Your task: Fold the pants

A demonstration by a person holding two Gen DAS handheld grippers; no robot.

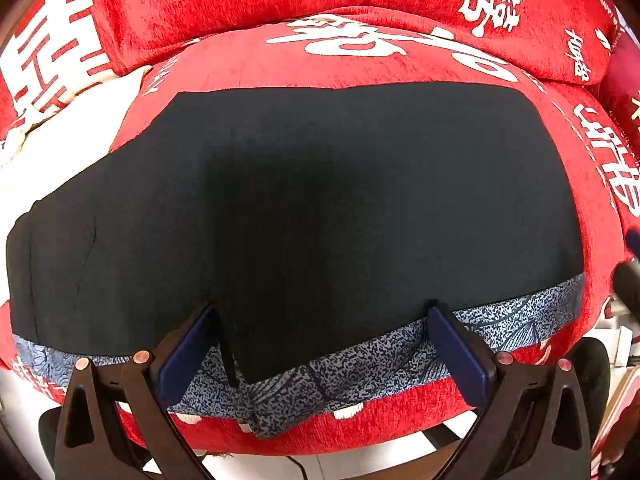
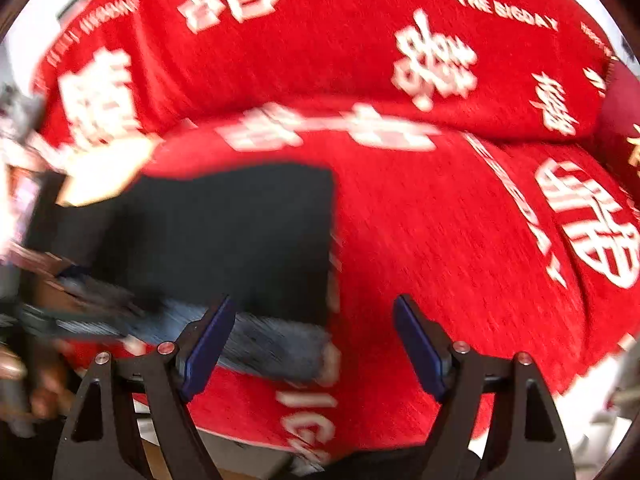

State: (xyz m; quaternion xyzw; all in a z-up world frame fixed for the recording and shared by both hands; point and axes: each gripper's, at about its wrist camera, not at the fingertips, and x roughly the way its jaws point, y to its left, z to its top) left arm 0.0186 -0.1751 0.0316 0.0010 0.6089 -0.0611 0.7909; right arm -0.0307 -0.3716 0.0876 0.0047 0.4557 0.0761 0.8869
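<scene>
Red sofa cushion [image 1: 400, 68] under dark pants [image 1: 304, 200]; both pairs of fingers [image 1: 188, 344] [image 2: 208, 344] wide apart, empty.

Both views show strong fisheye distortion: straight edges bow outward, and dark vignetted corners frame each circular picture.

Left wrist view: sharp focus and bright, even lighting. The red cover [image 1: 360, 28] is saturated, with its pile texture resolved. A soft-edged shadow falls across the middle of the dark pants [image 1: 320, 184], darkest just ahead of the left gripper [image 1: 320, 312]; cloth detail is lost there. White areas at the left edge are overexposed. The far right edge is smeared.

Right wrist view: heavy motion blur throughout. The printed white lettering [image 2: 436, 60] streaks, and the pants' right edge is doubled. The left margin is blurred beyond recognition, with a blown-out glare patch [image 2: 104, 168]. Only the right gripper [image 2: 314, 312] is crisp.
</scene>
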